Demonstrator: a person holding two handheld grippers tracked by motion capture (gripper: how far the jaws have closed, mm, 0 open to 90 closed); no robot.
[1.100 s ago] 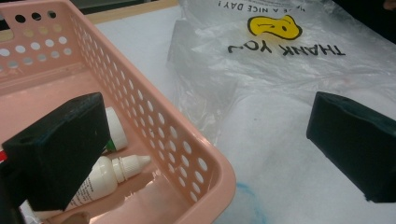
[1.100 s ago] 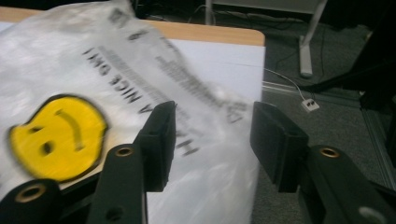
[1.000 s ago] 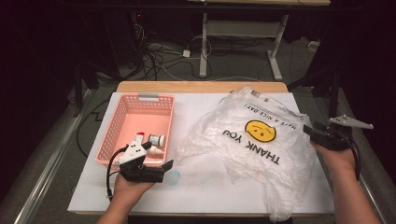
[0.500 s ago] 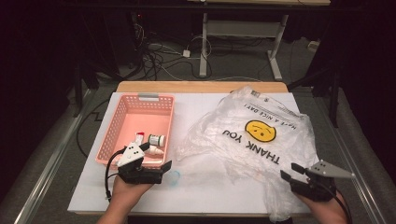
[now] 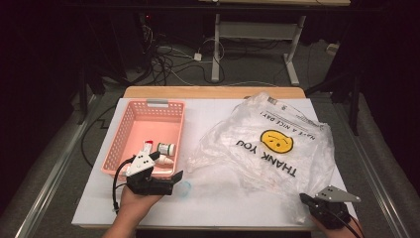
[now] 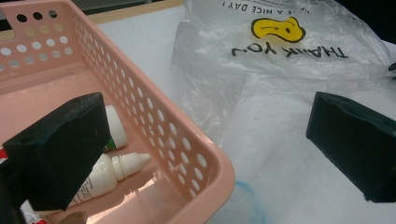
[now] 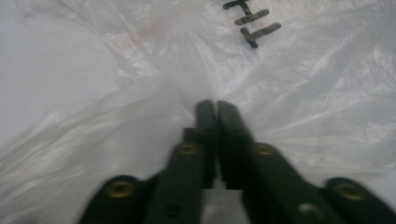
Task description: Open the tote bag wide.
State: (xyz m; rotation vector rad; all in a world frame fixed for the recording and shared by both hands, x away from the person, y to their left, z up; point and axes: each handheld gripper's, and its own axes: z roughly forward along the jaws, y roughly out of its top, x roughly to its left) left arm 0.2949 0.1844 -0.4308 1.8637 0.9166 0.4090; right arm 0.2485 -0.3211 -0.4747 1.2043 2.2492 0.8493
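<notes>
Both tongs differ: right tongs, newly arrived at lower right, have just clamped the bag edge; left tongs gape beside the basket.

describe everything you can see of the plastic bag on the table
The plastic bag is thin, clear and crinkled, printed with a yellow smiley face, THANK YOU and HAVE A NICE DAY, which read upside down from the person's side. It lies crumpled and partly puffed up on the white table cover, right of the pink basket and apart from it. The right gripper has just closed its jaws at the bag's near right corner; whether film is pinched between them is unclear.
</notes>
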